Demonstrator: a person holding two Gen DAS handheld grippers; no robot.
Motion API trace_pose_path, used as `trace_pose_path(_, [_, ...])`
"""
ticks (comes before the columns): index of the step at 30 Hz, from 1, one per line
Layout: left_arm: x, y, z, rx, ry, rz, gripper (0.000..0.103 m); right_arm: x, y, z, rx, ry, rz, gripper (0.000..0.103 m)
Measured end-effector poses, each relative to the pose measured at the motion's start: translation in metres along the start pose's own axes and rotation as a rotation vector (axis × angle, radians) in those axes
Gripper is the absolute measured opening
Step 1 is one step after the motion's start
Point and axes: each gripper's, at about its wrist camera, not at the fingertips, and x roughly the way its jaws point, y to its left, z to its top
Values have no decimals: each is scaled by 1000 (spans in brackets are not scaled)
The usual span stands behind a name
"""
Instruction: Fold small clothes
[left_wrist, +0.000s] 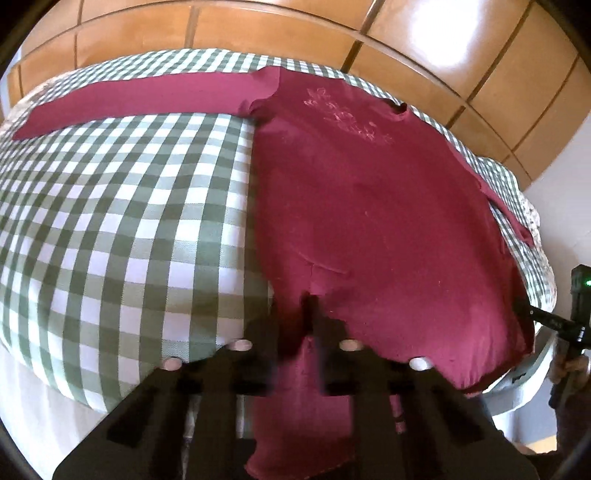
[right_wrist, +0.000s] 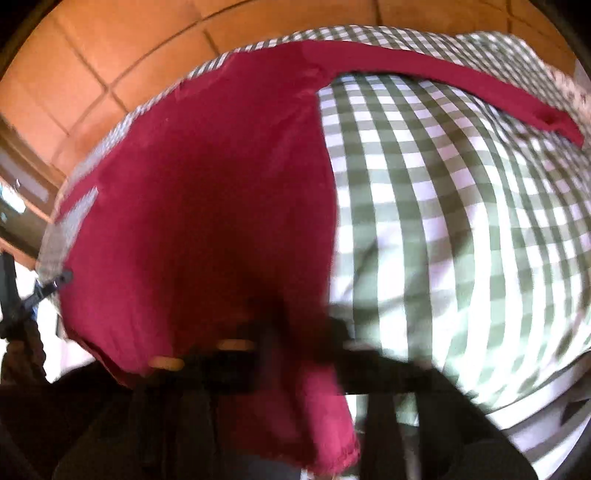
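A dark red long-sleeved shirt (left_wrist: 362, 206) lies front up on a green-and-white checked cloth (left_wrist: 122, 206), with a faint print near its chest. One sleeve (left_wrist: 136, 101) stretches out flat to the left. My left gripper (left_wrist: 310, 314) is shut on the shirt's near hem, and a flap of red cloth hangs between its black fingers. In the right wrist view the shirt (right_wrist: 207, 206) fills the left half, its other sleeve (right_wrist: 454, 86) running off to the right. My right gripper (right_wrist: 295, 325) is shut on the hem's other corner, blurred. The right gripper's tip (left_wrist: 546, 317) shows at the far right of the left wrist view.
The checked cloth (right_wrist: 461, 236) covers a padded surface with white sides. Orange-brown floor tiles (left_wrist: 443, 48) lie beyond its far edge. A white wall (left_wrist: 565, 206) stands at the right. A hand (left_wrist: 569, 365) holds the right gripper's handle.
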Motion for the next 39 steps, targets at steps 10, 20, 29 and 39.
trace_pose_path(10, [-12, 0, 0, 57, 16, 38, 18, -4, -12, -25, 16, 48, -15, 19])
trace_pose_path(20, [-7, -37, 64, 73, -145, 4, 62, -45, -164, 36, 603, -298, 15, 42])
trace_pose_path(29, [38, -89, 84, 165, -82, -16, 69, -29, -304, 82, 1060, -447, -10, 38])
trace_pose_path(39, [67, -85, 89, 130, -9, 4, 78, -8, -328, 151, 923, -410, -124, 6])
